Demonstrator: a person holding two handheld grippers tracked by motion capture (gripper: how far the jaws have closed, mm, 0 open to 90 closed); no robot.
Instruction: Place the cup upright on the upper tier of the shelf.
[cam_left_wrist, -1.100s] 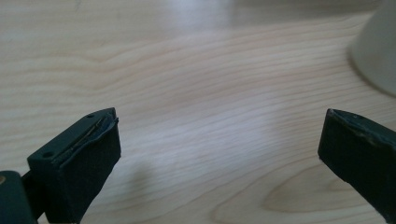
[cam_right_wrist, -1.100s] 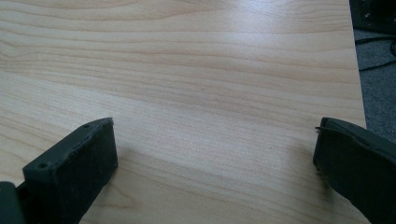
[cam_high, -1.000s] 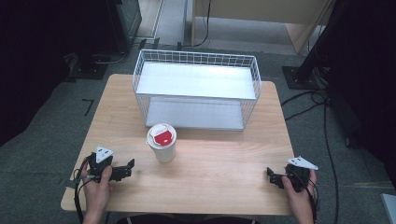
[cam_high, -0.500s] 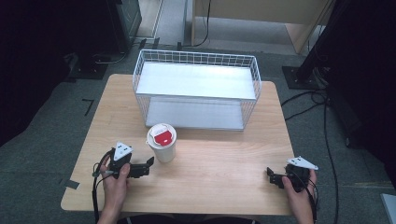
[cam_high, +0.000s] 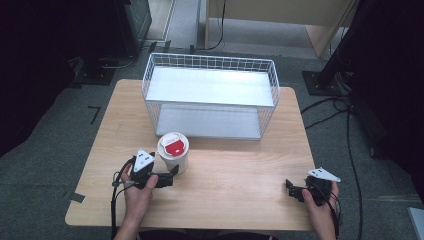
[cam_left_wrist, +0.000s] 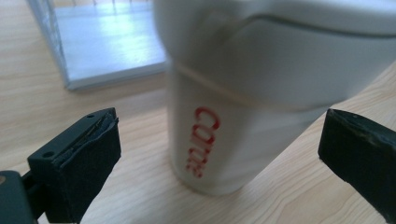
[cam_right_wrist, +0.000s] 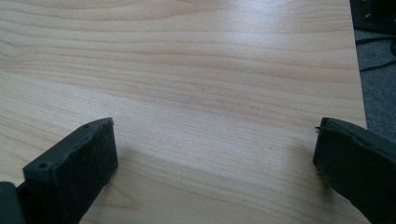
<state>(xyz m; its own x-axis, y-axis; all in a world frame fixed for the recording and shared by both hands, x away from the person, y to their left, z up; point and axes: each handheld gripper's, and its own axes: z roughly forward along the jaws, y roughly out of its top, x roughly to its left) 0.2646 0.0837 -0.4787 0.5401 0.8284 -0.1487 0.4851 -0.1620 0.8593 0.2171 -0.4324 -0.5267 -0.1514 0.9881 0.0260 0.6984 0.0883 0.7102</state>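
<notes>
Presently catalogued, by position relative to each hand-held gripper:

1. Left hand-held gripper (cam_high: 167, 176), held in the person's left hand (cam_high: 137, 190) near the desk's near-left part. Jaws spread wide, nothing between the pads; a grey three-cornered plate sits on top.

2. White cup (cam_high: 173, 152), upright on the desk (cam_high: 235, 165), directly ahead of the left hand-held gripper and just beside its jaw tips. In the left gripper view the cup (cam_left_wrist: 243, 107) stands between the two spread jaws, close but apart from both, with red lettering down its side. Lid white with a red patch on top; contents cannot be told, the lid being on.

3. White wire basket (cam_high: 210, 97), two-level, beyond the cup and farther from the left hand-held gripper, on the desk's far half. Upper shelf and lower floor both show bare white panels. Its near corner (cam_left_wrist: 56, 56) appears in the left gripper view, behind the cup.

4. Right hand-held gripper (cam_high: 294, 190), held in the right hand (cam_high: 320, 200) at the desk's near-right corner, well apart from cup and basket. Jaws wide apart over bare wood (cam_right_wrist: 201, 93).
</notes>
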